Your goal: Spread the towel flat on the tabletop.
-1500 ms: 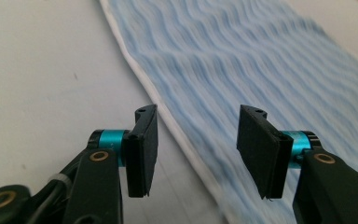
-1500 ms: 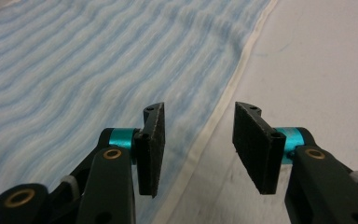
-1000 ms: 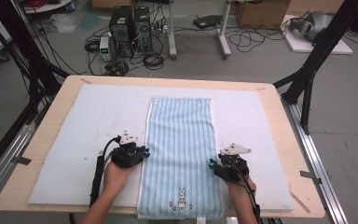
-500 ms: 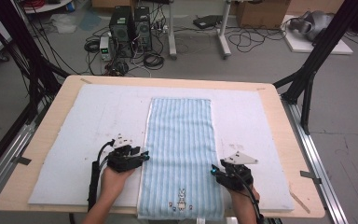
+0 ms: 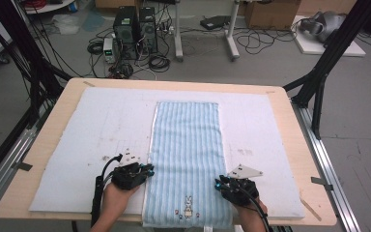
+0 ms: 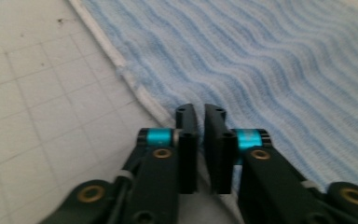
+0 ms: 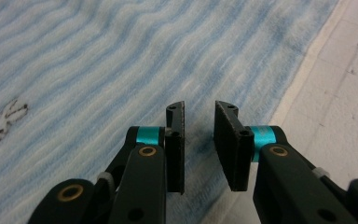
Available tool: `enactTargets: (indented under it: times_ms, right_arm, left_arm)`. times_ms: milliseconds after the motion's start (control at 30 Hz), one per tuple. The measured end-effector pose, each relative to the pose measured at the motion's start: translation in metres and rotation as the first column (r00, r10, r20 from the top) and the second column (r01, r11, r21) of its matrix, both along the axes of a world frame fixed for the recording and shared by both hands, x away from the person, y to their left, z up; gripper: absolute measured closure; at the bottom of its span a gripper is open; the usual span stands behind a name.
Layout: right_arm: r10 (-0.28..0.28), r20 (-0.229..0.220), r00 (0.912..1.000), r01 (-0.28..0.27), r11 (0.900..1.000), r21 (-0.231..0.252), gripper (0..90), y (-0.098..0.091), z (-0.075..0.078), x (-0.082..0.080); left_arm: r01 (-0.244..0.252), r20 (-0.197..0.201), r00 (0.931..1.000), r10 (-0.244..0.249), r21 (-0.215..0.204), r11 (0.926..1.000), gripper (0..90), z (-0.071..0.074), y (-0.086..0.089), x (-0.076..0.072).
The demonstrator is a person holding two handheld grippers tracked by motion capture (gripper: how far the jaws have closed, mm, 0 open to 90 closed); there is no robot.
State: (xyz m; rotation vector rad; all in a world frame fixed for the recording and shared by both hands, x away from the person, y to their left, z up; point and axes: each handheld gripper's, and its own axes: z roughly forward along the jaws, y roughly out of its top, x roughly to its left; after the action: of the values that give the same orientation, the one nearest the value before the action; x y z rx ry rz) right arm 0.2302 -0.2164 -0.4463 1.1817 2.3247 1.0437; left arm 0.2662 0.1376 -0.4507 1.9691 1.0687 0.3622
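A: The towel (image 5: 187,154), blue-and-white striped, lies flat and lengthwise down the middle of the white mat (image 5: 77,145) on your worktop (image 5: 290,145), its near end with the small rabbit print (image 5: 188,212) close to your edge.

B: And where do my jaws stand against it?

A: Your left gripper (image 5: 147,170) sits at the towel's left border, near the lower end. In the left gripper view (image 6: 200,112) the jaws are nearly together, only a thin slit between them, and the white hem (image 6: 135,88) runs in under their tips. Whether any cloth is pinched there, I cannot tell; they have just been closing.

B: The right one?

A: Your right gripper (image 5: 218,183) rests at the towel's right border, level with the left one. In the right gripper view (image 7: 199,112) its jaws have a clear gap between them and have just been narrowing. They hover over the striped cloth just inside the right hem (image 7: 307,65), with nothing caught between the pads (image 7: 228,135).
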Motion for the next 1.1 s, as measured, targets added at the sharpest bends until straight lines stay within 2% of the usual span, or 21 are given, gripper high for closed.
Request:
enactTargets:
  times_ms: [133,200,267,333,367,433,467,500,567,600,667,833,1000,1100]
  right_arm:
    - [0.032,-0.002,0.9995,-0.032,0.9995,0.003,64.2,0.000,0.002,-0.001]
    - [0.022,0.032,0.9992,-0.023,0.9992,0.033,59.9,-0.004,0.005,-0.001]
    - [-0.004,0.072,0.9974,0.000,0.9981,0.062,55.5,-0.009,0.010,-0.001]
    - [-0.044,0.112,0.9927,0.036,0.9966,0.074,43.6,-0.016,0.017,0.001]
    - [-0.069,0.122,0.9901,0.058,0.9936,0.097,39.8,-0.020,0.021,0.003]
    - [-0.101,0.136,0.9855,0.084,0.9880,0.130,30.7,-0.027,0.028,0.007]
    - [-0.110,0.151,0.9824,0.089,0.9864,0.138,27.8,-0.031,0.031,0.009]
    - [-0.123,0.164,0.9789,0.100,0.9853,0.138,24.1,-0.035,0.035,0.011]
    - [-0.133,0.180,0.9746,0.109,0.9847,0.136,16.3,-0.039,0.040,0.015]
    - [-0.140,0.188,0.9722,0.117,0.9847,0.129,11.6,-0.041,0.042,0.018]
    - [-0.135,0.194,0.9716,0.114,0.9865,0.118,10.8,-0.042,0.045,0.022]
    - [-0.110,0.190,0.9756,0.091,0.9899,0.109,10.8,-0.043,0.045,0.026]
    - [-0.109,0.181,0.9774,0.088,0.9890,0.119,10.8,-0.043,0.043,0.026]
    - [-0.110,0.190,0.9756,0.087,0.9884,0.124,10.8,-0.042,0.044,0.027]
  left_arm:
    - [-0.016,-0.014,0.9998,0.016,-0.017,0.9997,85.6,0.001,0.001,0.000]
    - [-0.029,-0.012,0.9995,0.029,-0.035,0.9990,72.8,0.002,0.005,0.001]
    - [-0.053,0.017,0.9984,0.055,-0.074,0.9958,58.9,0.005,0.012,0.003]
    - [-0.052,0.062,0.9961,0.063,-0.160,0.9858,46.3,0.008,0.021,0.006]
    - [-0.039,0.082,0.9951,0.056,-0.198,0.9794,43.9,0.010,0.024,0.008]
    - [-0.031,0.131,0.9894,0.062,-0.227,0.9734,35.0,0.015,0.029,0.010]
    - [-0.026,0.150,0.9865,0.066,-0.258,0.9658,30.5,0.018,0.032,0.012]
    - [-0.028,0.160,0.9844,0.073,-0.267,0.9634,27.0,0.020,0.034,0.014]
    - [-0.042,0.175,0.9808,0.087,-0.247,0.9682,17.3,0.024,0.036,0.017]
    - [-0.039,0.176,0.9807,0.085,-0.252,0.9669,15.8,0.025,0.038,0.018]
    - [-0.038,0.173,0.9807,0.091,-0.286,0.9574,15.8,0.027,0.041,0.020]
    - [-0.022,0.178,0.9813,0.073,-0.272,0.9620,15.9,0.027,0.046,0.019]
    - [-0.019,0.175,0.9817,0.074,-0.295,0.9554,15.9,0.028,0.051,0.018]
    - [-0.022,0.173,0.9821,0.075,-0.292,0.9562,15.9,0.028,0.052,0.020]
